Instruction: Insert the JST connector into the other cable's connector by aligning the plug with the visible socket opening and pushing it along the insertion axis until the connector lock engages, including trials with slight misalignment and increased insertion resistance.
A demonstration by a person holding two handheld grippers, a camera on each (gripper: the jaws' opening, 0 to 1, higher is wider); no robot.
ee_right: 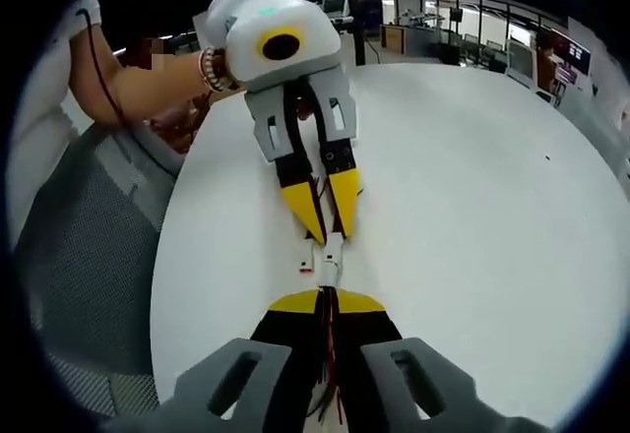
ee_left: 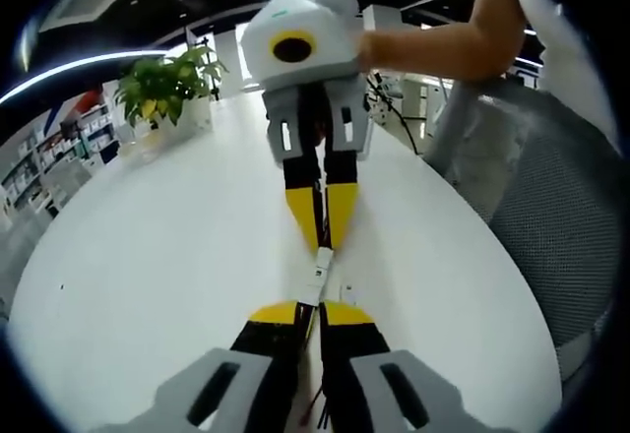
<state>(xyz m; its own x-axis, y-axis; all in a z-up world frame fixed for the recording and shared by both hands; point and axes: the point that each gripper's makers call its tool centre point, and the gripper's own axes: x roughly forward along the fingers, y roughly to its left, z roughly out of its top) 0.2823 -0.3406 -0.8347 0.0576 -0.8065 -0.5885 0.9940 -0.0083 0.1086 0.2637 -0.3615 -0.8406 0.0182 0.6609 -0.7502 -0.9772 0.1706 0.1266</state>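
Smooth matt white table [ee_left: 148, 256] beneath glossy white plastic connectors [ee_left: 320, 274]; grey mesh-fabric chair [ee_left: 561, 226] alongside yellow-tipped plastic jaws

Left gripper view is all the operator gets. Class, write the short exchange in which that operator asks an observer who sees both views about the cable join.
Operator: What runs back from the plug on the right claw's side?
Observer: In the right gripper view, thin red and black wires run back between the right claw's yellow-tipped jaws.
Operator: And my own claw, seen from the front?
Observer: The left claw tapers to two closed yellow tips that pinch the small white plastic connector just above the round white table. A pale beaded bracelet sits on the wrist holding it.
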